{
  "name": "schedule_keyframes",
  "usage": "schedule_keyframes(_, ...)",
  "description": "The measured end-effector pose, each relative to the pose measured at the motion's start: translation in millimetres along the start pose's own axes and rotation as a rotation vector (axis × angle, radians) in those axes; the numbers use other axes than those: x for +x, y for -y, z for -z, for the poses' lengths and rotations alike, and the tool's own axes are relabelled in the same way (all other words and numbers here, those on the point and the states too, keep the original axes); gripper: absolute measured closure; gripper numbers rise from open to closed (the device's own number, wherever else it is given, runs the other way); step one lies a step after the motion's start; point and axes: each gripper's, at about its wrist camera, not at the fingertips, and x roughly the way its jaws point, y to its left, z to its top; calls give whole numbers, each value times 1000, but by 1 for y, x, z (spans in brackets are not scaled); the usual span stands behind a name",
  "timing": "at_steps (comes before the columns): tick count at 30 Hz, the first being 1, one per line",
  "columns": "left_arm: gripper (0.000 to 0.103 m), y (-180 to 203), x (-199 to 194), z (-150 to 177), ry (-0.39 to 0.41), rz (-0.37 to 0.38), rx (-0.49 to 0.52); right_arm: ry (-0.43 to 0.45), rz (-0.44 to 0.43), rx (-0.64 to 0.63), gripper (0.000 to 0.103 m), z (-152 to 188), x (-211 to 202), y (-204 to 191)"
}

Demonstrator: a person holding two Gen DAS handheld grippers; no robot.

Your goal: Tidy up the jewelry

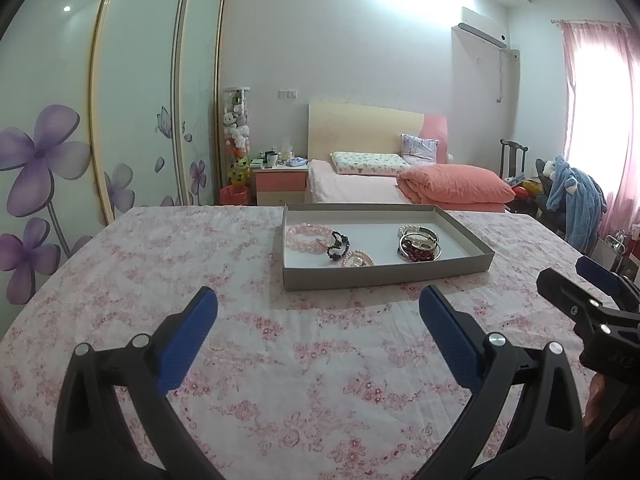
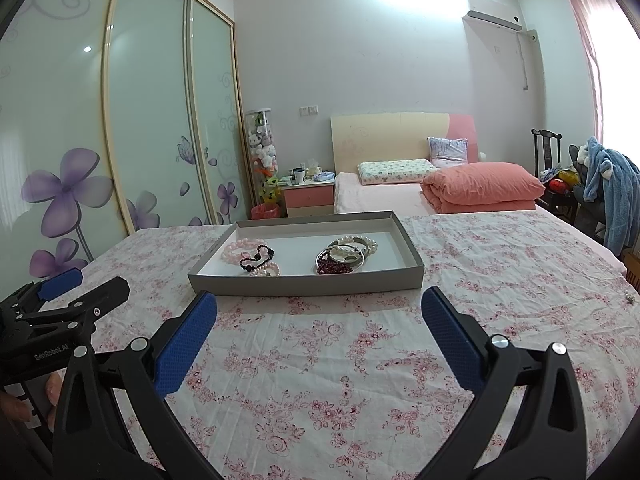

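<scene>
L gripper & R gripper both spread wide, empty; L body reads "GenRobot.AI"; jewelry tray ahead.

A shallow grey tray with a white floor lies flat on the floral cloth. At its left end sit a pink bead bracelet, a black bead bracelet touching it, and a pearl bracelet nearest. At the right, silver bangles, dark red beads and pearls lie heaped together.
</scene>
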Motion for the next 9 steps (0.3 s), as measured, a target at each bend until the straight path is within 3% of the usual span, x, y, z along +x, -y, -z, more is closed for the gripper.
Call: schedule_keyframes(9,4,0,2,0,-17,14,-4,-3,1,1,2,3,0,-1)
